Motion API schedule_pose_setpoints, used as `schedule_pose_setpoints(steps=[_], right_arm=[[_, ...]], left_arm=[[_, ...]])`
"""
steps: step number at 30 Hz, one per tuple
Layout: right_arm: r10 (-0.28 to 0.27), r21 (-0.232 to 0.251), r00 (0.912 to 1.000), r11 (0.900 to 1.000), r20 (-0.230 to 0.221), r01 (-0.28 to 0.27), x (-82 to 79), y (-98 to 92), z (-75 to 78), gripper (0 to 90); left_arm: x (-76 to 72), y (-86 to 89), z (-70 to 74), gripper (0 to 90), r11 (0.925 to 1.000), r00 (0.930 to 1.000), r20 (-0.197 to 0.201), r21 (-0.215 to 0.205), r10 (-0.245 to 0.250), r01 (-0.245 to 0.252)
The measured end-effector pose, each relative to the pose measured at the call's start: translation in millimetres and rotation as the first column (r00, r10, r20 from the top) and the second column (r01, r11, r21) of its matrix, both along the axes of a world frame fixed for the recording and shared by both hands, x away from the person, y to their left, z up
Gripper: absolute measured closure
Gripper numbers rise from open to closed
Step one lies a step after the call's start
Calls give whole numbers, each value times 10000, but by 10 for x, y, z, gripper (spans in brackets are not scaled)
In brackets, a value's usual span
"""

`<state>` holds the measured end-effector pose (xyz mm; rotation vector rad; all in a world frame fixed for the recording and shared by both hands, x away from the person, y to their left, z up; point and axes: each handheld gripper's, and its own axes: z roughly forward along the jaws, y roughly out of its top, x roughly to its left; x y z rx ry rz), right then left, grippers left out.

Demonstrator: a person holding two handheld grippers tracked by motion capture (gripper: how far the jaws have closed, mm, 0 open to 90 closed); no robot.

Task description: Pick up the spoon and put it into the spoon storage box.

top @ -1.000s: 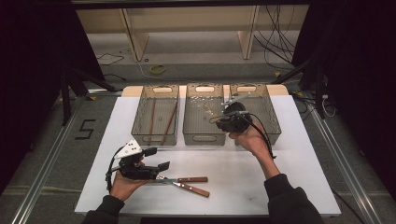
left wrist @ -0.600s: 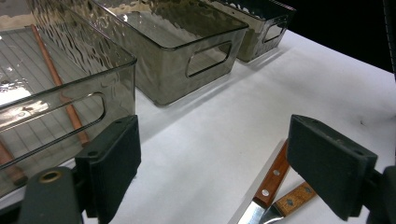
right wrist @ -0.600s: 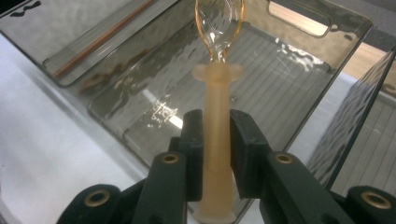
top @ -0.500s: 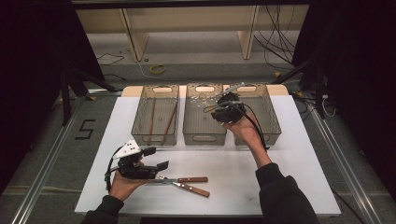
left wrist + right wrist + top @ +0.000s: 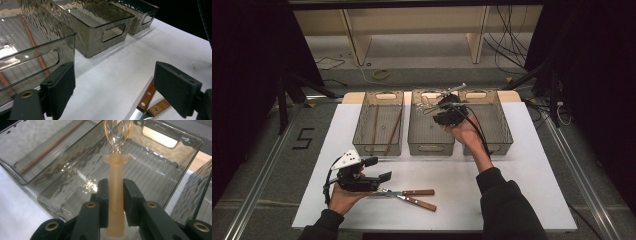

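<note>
Right gripper view shows the whisk (image 5: 115,195) clamped by its pale handle in the right hand-held gripper (image 5: 115,202), above the middle bin (image 5: 175,150); its wire head is cut off at the top edge. Nearer the person than that bin, the left hand-held gripper (image 5: 120,92) stands open over two knives (image 5: 147,102), their blades cropped.

High view set above table's (image 5: 512,200) near edge, aimed forward and down; whole scene seen from afar. Left gripper view carried low over table, aimed past two knives (image 5: 147,100) toward bins. Right gripper view held close above middle bin (image 5: 172,157), looking down into it. Middle bin (image 5: 100,27) shared by all three views.
</note>
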<state>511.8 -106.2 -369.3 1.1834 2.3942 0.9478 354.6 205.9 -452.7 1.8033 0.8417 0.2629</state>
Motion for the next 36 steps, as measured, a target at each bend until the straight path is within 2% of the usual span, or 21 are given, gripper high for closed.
schedule_pose_setpoints(steps=[8,15,36], right_arm=[[-162,-49,9998,9999,-95,162,89,50,-20,768],[-323,-133,9989,9994,-326,319,153,68,-116,767],[-426,-367,9949,9985,-913,394,205,167,-289,751]], left_arm=[[-2,12,4,174,10000,10000,30,-46,71,-71],[-2,25,4,174,9999,10000,18,-59,85,-85],[-4,20,5,173,10000,10000,34,-47,62,-62]])
